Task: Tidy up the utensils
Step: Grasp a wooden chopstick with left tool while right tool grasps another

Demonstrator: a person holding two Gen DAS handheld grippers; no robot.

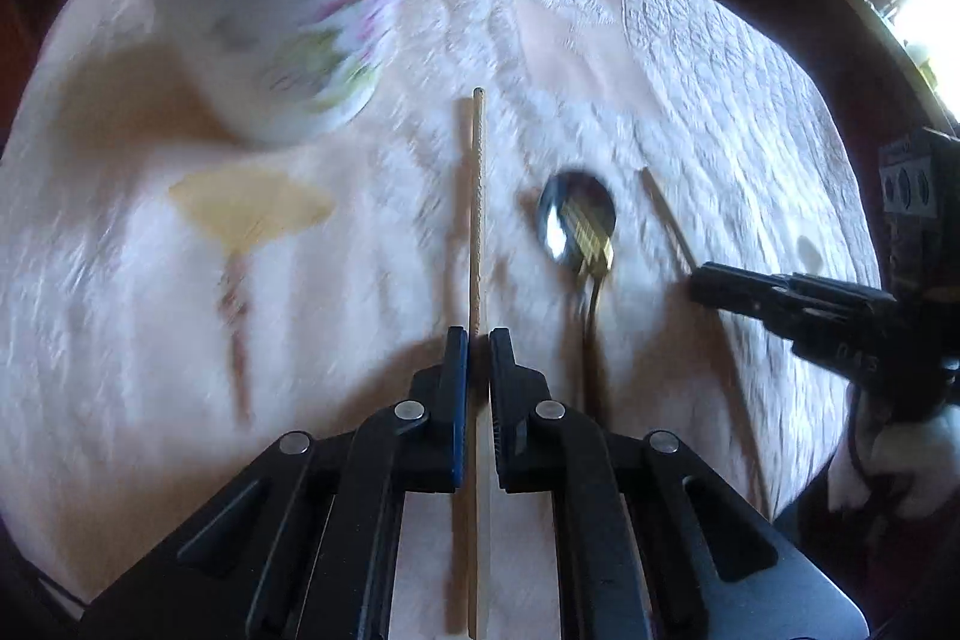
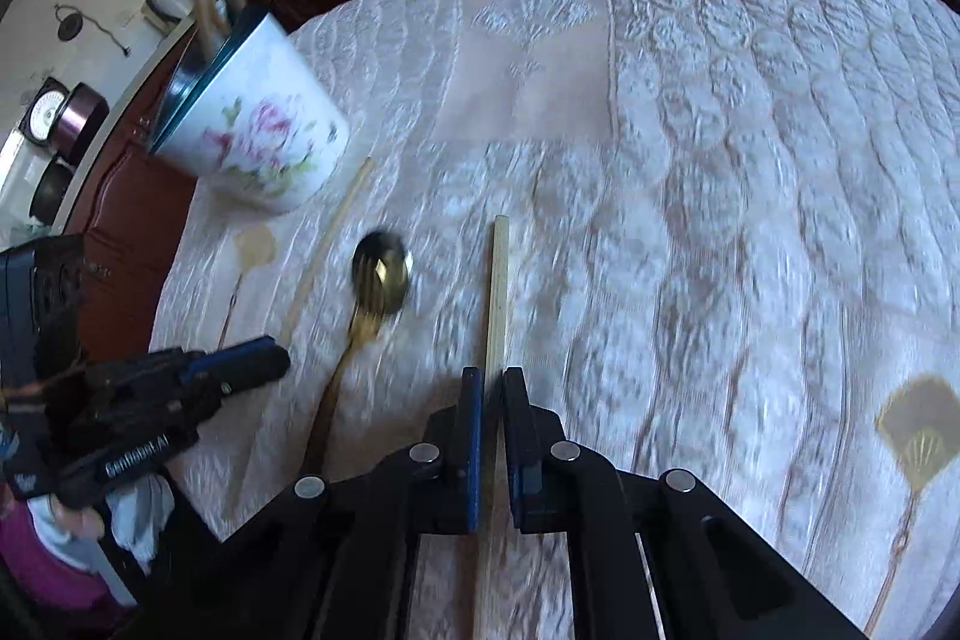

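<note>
- A chopstick is being clamped by the left gripper.
- Another chopstick is being gripped by the right gripper.
- A spoon is lying between them, on the tablecloth, near the cup.

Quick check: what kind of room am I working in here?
Most likely a home dining area or kitchen: a table under a quilted white tablecloth, dark wooden cabinets behind it, a kitchen scale on the counter, and a floral utensil cup.
</note>
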